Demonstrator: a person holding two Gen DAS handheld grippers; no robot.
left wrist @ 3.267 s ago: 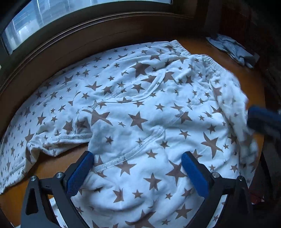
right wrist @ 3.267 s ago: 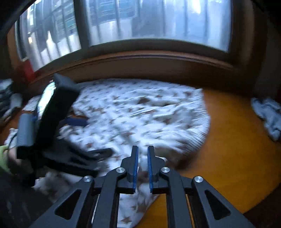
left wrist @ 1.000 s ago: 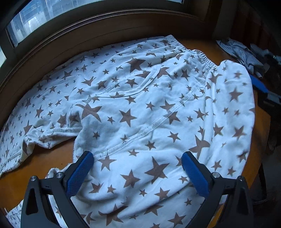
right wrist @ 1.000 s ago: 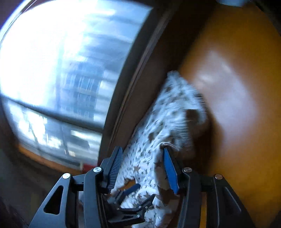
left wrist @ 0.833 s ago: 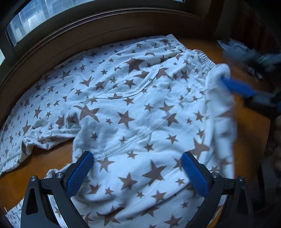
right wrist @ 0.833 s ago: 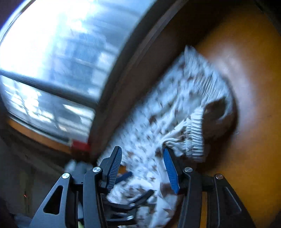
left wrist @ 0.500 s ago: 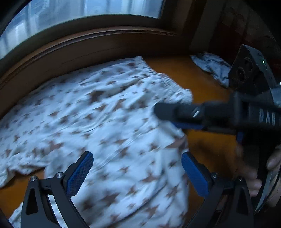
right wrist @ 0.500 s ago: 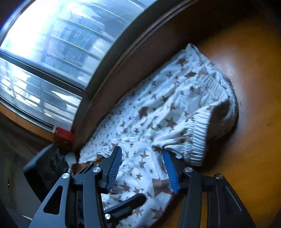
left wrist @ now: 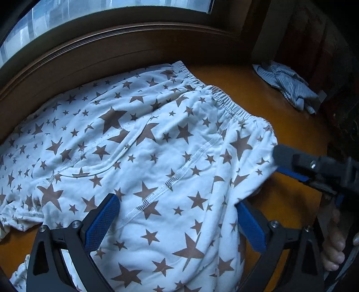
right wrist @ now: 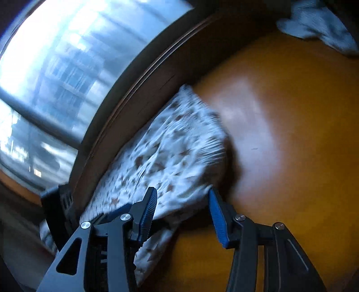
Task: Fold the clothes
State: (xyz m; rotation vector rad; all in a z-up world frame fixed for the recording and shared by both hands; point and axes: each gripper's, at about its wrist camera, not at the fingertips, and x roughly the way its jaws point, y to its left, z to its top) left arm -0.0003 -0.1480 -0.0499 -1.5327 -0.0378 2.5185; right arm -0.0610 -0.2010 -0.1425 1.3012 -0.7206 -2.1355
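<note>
Left view: left tool [left wrist: 177,224] wide, astride starred shorts [left wrist: 143,157] flat on desk [left wrist: 289,125], right tool [left wrist: 289,164] at their right edge; right view: right tool [right wrist: 182,213] wide, unclamped, shorts [right wrist: 175,161] just ahead.

No readable text, label, brand, number or sign shows in either view.

We find the star-print trousers [left wrist: 157,157] spread on the table [left wrist: 280,116] along its far edge, under the window [left wrist: 89,18]. A crumpled cloth [left wrist: 289,85] lies well apart, at the table's far right corner.
</note>
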